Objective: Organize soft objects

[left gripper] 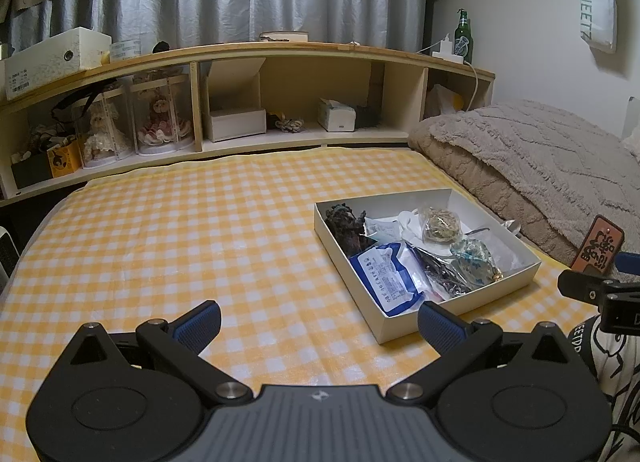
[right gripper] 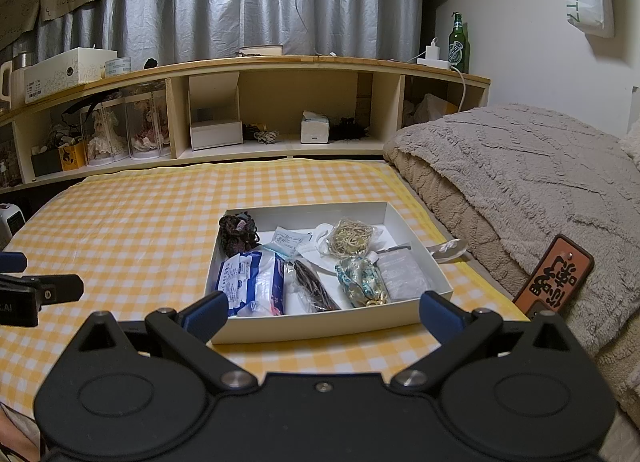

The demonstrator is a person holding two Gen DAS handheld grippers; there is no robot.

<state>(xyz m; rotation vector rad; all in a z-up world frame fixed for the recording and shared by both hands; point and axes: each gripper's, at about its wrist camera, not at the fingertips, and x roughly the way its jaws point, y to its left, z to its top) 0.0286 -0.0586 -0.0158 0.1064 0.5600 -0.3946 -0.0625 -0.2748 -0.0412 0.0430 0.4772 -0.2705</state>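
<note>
- Soft objects all lying inside shallow white box (right gripper: 416,258) on the checked bed cover (left gripper: 160,242), just ahead of the right jaws, ahead and to the right of the left jaws.
- Largest first: blue-and-white packet (right gripper: 252,282) at the near left corner, dark knitted bundle (right gripper: 238,234) behind it, bagged yellowish bundle (right gripper: 352,240) toward the far right, patterned teal pouch (right gripper: 358,280) nearest the right jaw.
- Likely trouble: crowded, overlapping wrappers, so a pinch could catch two items at once; light box could slide or tip if a jaw snags its near wall.
- Right gripper (right gripper: 324,312) held low, level, centred on the box, jaws spread wide, gripping nothing.
- Left gripper (left gripper: 318,322) hovering over bare cover, jaws likewise wide apart, empty.
</note>
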